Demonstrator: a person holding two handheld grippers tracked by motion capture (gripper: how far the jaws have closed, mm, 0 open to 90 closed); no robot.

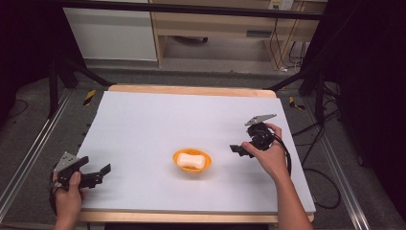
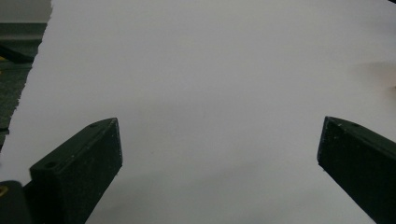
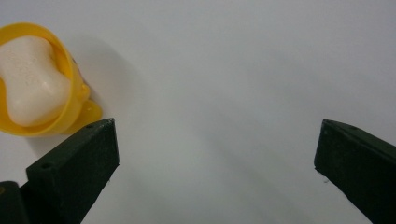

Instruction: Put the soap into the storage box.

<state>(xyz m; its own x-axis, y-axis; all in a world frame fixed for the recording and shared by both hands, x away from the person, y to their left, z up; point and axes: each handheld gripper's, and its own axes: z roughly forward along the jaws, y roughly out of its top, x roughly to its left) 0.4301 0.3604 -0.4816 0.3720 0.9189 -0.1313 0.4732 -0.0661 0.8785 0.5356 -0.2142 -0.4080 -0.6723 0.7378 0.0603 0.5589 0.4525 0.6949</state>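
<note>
While the yellow dish (image 1: 191, 160) holding a white soap-like bar (image 1: 190, 161) sits mid-worktop (image 1: 143, 120), both claws, left (image 1: 98, 175) and right (image 1: 238, 149), gape empty; the right, nearer, should probably approach level.

Grey floor (image 1: 201, 76), wooden furniture (image 1: 225, 24) and black frame legs (image 1: 52, 86) behind.

A small orange bowl (image 1: 192, 160) sits upright at the white desk's (image 1: 143, 124) middle, holding a white, peanut-shaped soap bar (image 1: 190, 161).

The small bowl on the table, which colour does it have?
The bowl is orange-yellow, seen best in the right gripper view.
</note>
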